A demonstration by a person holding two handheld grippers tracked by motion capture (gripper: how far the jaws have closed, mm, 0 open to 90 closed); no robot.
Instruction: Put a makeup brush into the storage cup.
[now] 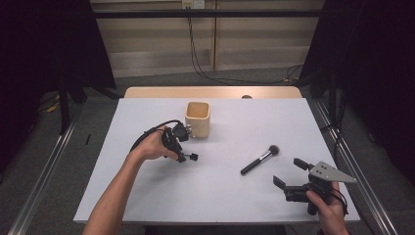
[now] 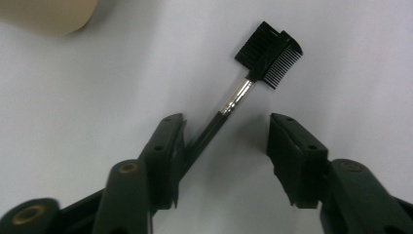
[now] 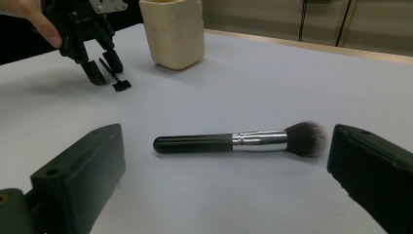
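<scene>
Left gripper (image 2: 226, 141) jaws part-spread around black brow comb-brush (image 2: 243, 87) handle, one pad touching; centre handle before pinching. Right gripper (image 3: 226, 165) jaws wide, idle near powder brush (image 3: 238, 141).

Left gripper (image 1: 182, 147) tilts down, fingers (image 2: 165, 146) partly apart; right gripper (image 1: 293, 174) level, fingers wide

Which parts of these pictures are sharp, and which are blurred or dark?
High view: the white table is evenly lit and the surroundings are dark. Left gripper view: the brow comb brush is fairly sharp, the near jaws soft, the picture bluish. Right gripper view: the makeup brush is sharp with a faint shadow, its own jaws blurred, and the cup slightly soft.
</scene>
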